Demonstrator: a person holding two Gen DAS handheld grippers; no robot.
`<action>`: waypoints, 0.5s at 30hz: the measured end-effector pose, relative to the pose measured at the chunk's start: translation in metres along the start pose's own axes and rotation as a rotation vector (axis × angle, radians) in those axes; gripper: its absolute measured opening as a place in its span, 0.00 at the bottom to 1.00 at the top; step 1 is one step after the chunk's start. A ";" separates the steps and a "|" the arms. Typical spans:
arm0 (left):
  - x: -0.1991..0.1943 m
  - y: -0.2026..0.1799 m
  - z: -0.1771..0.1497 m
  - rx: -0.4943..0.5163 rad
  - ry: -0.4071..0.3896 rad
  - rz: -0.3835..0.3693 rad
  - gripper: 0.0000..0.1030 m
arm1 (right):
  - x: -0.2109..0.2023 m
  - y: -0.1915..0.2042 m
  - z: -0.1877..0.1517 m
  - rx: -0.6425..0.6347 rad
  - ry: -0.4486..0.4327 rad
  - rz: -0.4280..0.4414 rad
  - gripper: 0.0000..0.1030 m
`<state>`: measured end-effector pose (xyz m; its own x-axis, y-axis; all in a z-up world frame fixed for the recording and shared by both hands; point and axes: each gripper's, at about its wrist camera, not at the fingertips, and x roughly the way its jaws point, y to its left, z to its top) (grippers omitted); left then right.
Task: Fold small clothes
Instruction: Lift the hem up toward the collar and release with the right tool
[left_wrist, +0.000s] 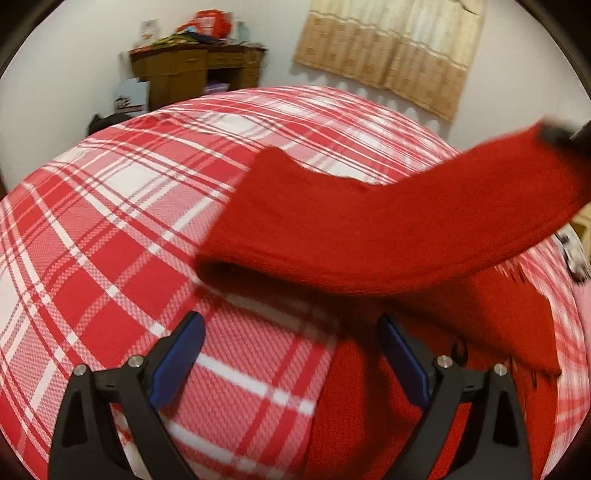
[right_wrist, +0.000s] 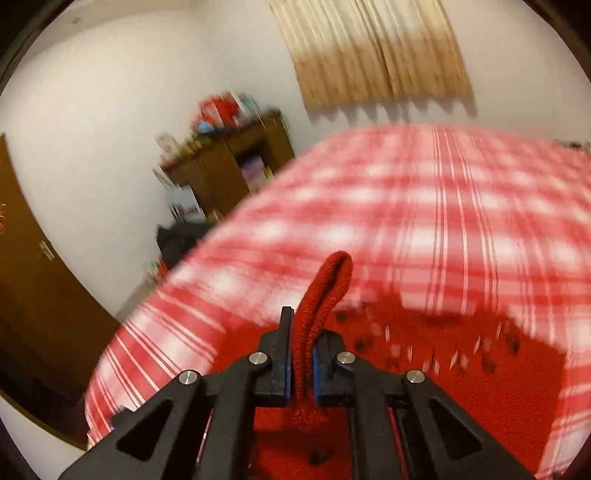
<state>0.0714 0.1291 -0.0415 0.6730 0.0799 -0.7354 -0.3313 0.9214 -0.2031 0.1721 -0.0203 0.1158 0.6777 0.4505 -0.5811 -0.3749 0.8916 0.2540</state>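
The left gripper (left_wrist: 291, 354) is hovering wide and empty over the plaid bed (left_wrist: 110, 229); the right gripper (right_wrist: 303, 363) is pinching the red knit garment (left_wrist: 369, 229), lifting one part across the rest near the bed's near edge. Folding looks barely begun.

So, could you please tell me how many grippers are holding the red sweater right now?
1. The right gripper is clamped on a fold of the red sweater; the left gripper is open above the bed, holding nothing.

The right gripper (right_wrist: 302, 343) pinches a red knit edge (right_wrist: 325, 295) between its 2 blue pads (right_wrist: 288, 354), a loop of it rising past them. Below lies the red garment (right_wrist: 461, 373) on a plaid bedspread (right_wrist: 406, 206). The view is blurred.
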 end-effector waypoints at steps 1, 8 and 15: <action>0.003 -0.001 0.004 -0.013 0.001 0.020 0.94 | -0.011 0.003 0.008 -0.007 -0.037 0.001 0.07; 0.014 0.003 0.012 -0.044 0.002 0.079 0.94 | -0.084 -0.036 0.022 -0.024 -0.233 -0.130 0.07; 0.015 -0.001 0.011 -0.030 0.005 0.105 0.94 | -0.049 -0.149 -0.042 0.156 -0.062 -0.270 0.07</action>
<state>0.0890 0.1340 -0.0455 0.6300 0.1734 -0.7570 -0.4195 0.8963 -0.1439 0.1677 -0.1771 0.0739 0.7788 0.1938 -0.5966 -0.0772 0.9735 0.2154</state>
